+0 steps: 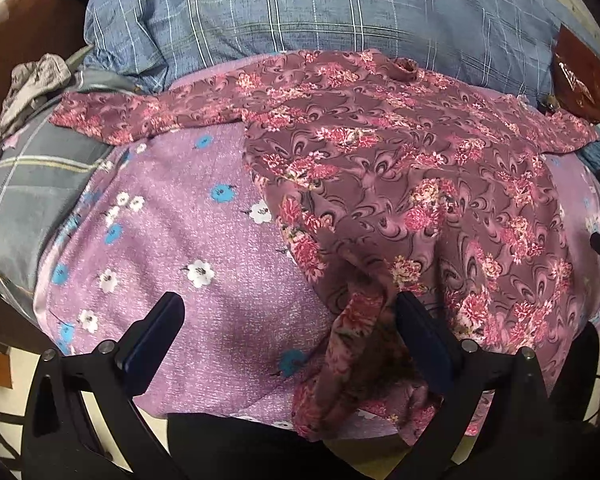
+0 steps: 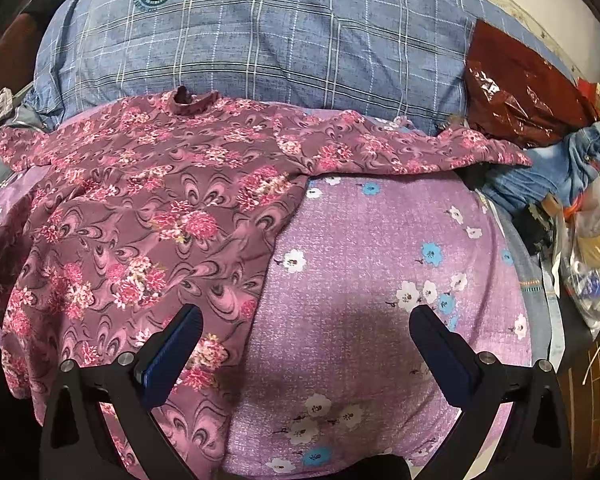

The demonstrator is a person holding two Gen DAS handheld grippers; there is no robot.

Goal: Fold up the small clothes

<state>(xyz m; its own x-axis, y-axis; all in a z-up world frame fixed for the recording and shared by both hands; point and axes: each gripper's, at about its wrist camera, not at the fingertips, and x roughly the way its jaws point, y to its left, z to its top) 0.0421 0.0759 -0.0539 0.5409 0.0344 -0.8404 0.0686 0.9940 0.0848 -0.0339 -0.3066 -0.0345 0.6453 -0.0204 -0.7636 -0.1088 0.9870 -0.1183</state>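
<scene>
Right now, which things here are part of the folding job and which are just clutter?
Job:
- maroon floral top, spread flat, hem bunched between the open left gripper
- lilac sheet under it
- right gripper, open, empty

Lying about:
- blue plaid pillow
- red foil bag
- jeans
- grey rag
- plastic bag

The left gripper (image 1: 290, 308) has its fingers (image 1: 162, 332) spread wide apart, holding nothing. The right gripper (image 2: 306, 320) likewise has its fingers (image 2: 440, 340) wide apart, empty.
</scene>
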